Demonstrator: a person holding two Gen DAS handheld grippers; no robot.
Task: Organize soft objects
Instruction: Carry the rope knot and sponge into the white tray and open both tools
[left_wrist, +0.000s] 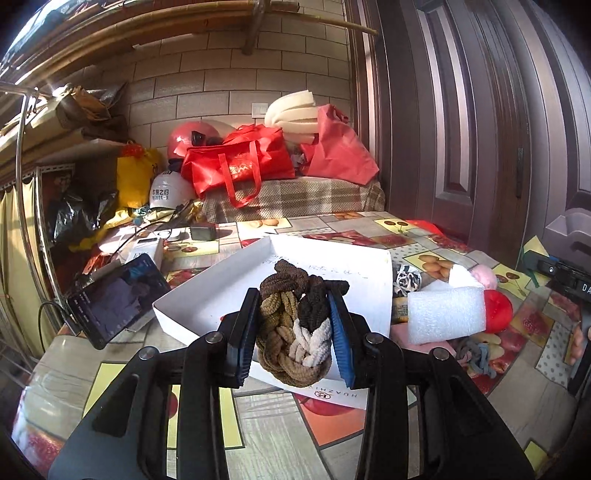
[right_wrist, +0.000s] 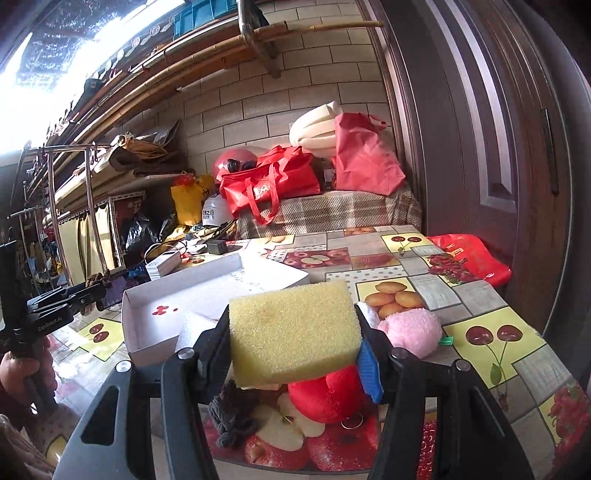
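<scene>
My left gripper (left_wrist: 293, 328) is shut on a bundle of braided hair ties (left_wrist: 295, 325), brown, tan, dark and cream, held above the near edge of the white shallow box (left_wrist: 192, 295). My right gripper (right_wrist: 295, 332) is shut on a yellow sponge (right_wrist: 291, 332), lifted over the table. Below the sponge lie a red plush piece (right_wrist: 325, 395), a pink plush piece (right_wrist: 413, 330) and a grey hair tie (right_wrist: 231, 413). In the left wrist view a white foam roll (left_wrist: 443, 317) and a red plush (left_wrist: 498, 310) lie right of the box. The left gripper (right_wrist: 66, 299) shows at the left edge of the right wrist view.
The white box (right_wrist: 147, 332) sits on a fruit-print tablecloth (right_wrist: 480, 332). A phone (left_wrist: 118, 295) leans left of it, with chargers and cables behind. Red bags (left_wrist: 240, 162), helmets and foam rolls pile on a plaid-covered bench at the back. A dark wooden door (left_wrist: 480, 129) stands right.
</scene>
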